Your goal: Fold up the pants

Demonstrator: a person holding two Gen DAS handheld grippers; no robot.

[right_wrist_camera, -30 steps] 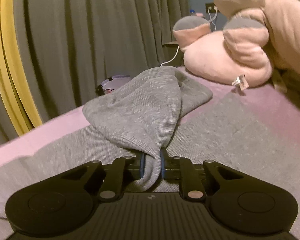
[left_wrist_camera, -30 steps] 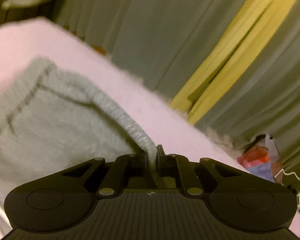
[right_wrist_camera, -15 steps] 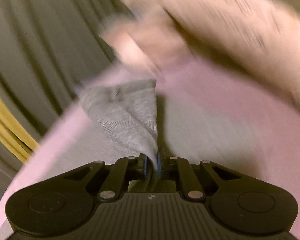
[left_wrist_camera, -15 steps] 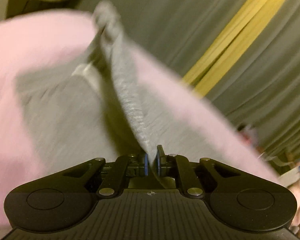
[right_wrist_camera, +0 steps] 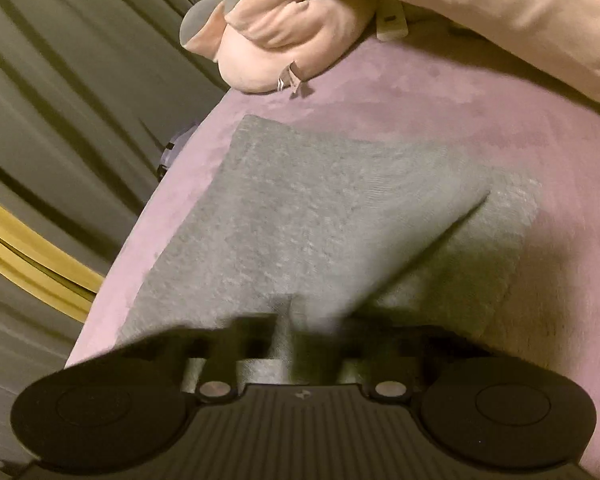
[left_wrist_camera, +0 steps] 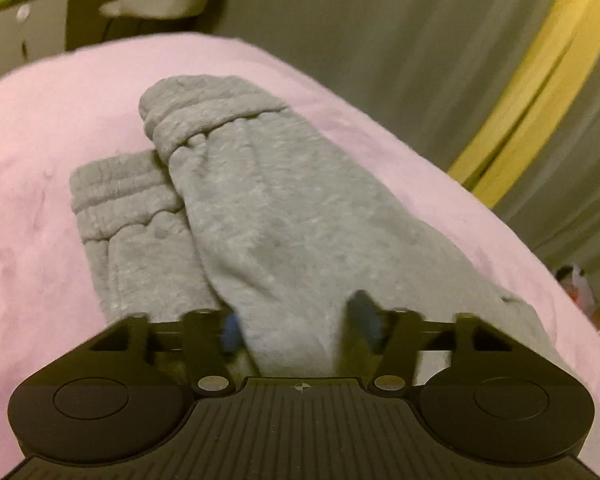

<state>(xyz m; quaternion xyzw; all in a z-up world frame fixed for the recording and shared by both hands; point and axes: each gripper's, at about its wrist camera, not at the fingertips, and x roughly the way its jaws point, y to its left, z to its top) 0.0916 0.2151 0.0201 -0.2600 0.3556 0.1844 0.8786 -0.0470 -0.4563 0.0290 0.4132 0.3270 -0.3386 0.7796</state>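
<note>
On the pink bed (left_wrist_camera: 52,128), our grey sweatpants (left_wrist_camera: 284,216) stretch straight away from the left gripper (left_wrist_camera: 296,332), its fingers opening around the leg; the right gripper (right_wrist_camera: 288,332) (blurred) pinches the fabric, fingers closed.

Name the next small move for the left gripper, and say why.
Probably draw the left gripper back off the pants: its jaws are opening with fabric between them, and one leg already lies across the other on the pink bed.

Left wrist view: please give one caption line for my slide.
Left gripper opening over folded grey pants, cuffs stacked on a pink blanket.
</note>
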